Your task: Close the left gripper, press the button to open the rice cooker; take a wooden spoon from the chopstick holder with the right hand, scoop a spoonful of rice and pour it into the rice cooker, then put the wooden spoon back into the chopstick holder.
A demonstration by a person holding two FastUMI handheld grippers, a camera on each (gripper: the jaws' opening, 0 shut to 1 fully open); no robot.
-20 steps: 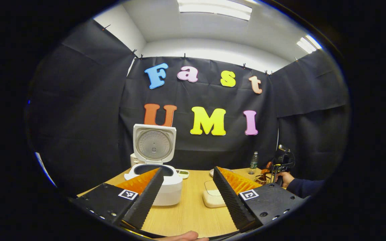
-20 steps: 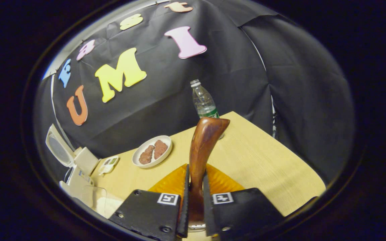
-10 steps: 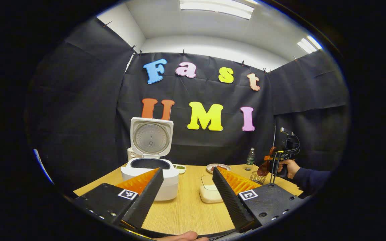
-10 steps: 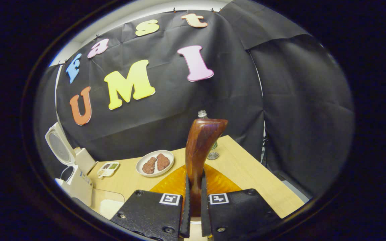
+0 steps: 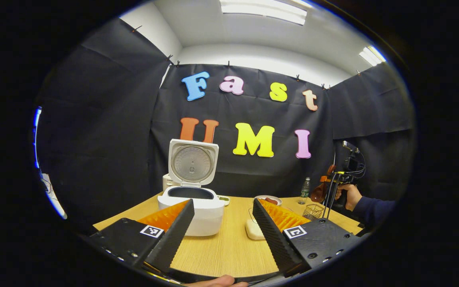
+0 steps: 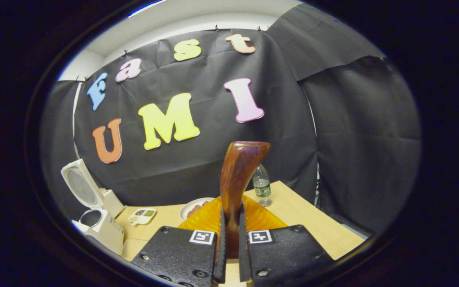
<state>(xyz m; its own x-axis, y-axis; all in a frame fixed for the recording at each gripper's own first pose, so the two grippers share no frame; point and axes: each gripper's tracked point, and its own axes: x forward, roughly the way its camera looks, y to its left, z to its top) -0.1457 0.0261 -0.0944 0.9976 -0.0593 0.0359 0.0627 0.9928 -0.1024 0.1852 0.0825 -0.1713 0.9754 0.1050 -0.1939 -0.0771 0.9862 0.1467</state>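
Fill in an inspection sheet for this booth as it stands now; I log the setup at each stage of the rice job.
Surface: wooden table, light grain, no spills seen.
Job's things: rice cooker lid up, pot exposed; wooden spoon upright; rice container near the table's middle; wire chopstick holder on the table.
Clutter: water bottle, plate of food, small divided dish.
Grippers: left gripper open, holding nothing; right gripper shut on the spoon's handle, raised above the holder.
Cables: dark cables on the right gripper's rig.
Surroundings: black cloth walls, ceiling lights on.
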